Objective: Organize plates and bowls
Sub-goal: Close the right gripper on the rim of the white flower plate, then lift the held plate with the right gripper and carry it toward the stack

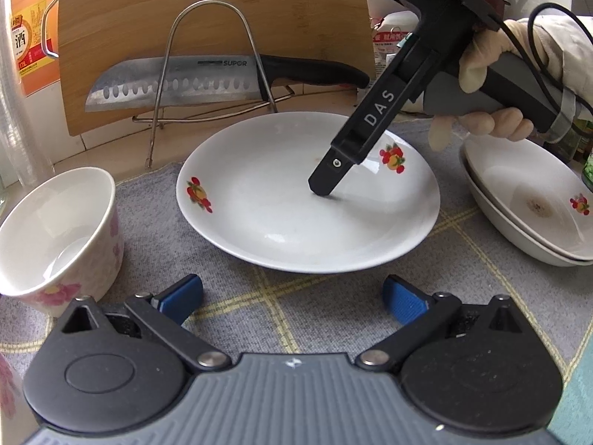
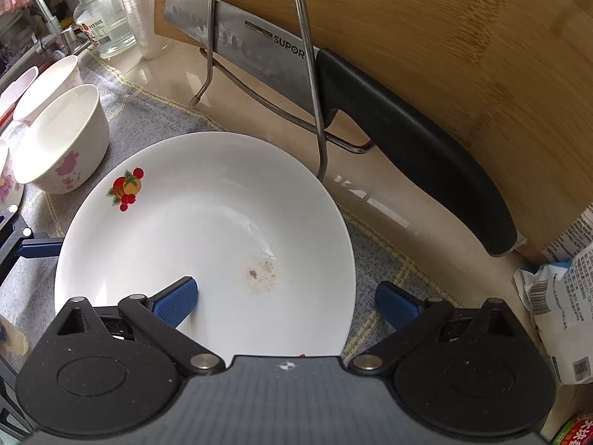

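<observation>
- Straddling the near rim of the fruit-print plate point(image 2: 207, 222), the right hand-held gripper point(image 2: 285, 302) stands released, one blue pad over the plate's inner slope and the other outside the rim above the grey cloth point(image 2: 374, 259); nothing is grasped yet.
- The plate lies flat on the cloth on the tabletop, in front of the wire rack point(image 1: 207, 74) that carries the knife point(image 1: 192, 81).
- The likeliest trouble is a thin bite: glazed ceramic is slick, and a pinch taken only at the lip could let the plate pivot or slide out once lifted.
- The outer pad could catch the cloth instead of passing under the rim, dragging the fabric and nudging the floral bowl point(image 1: 55, 237) close by.
- Carrying the plate across to the stacked plates point(image 1: 530, 215) on the right risks a rim-to-rim knock if it comes down tilted.
- The left hand-held gripper point(image 1: 292, 298) hovers released near the plate's near edge, holding nothing; the two tools could collide over the plate.
- A careless swing backward could hit the rack and knife.
</observation>
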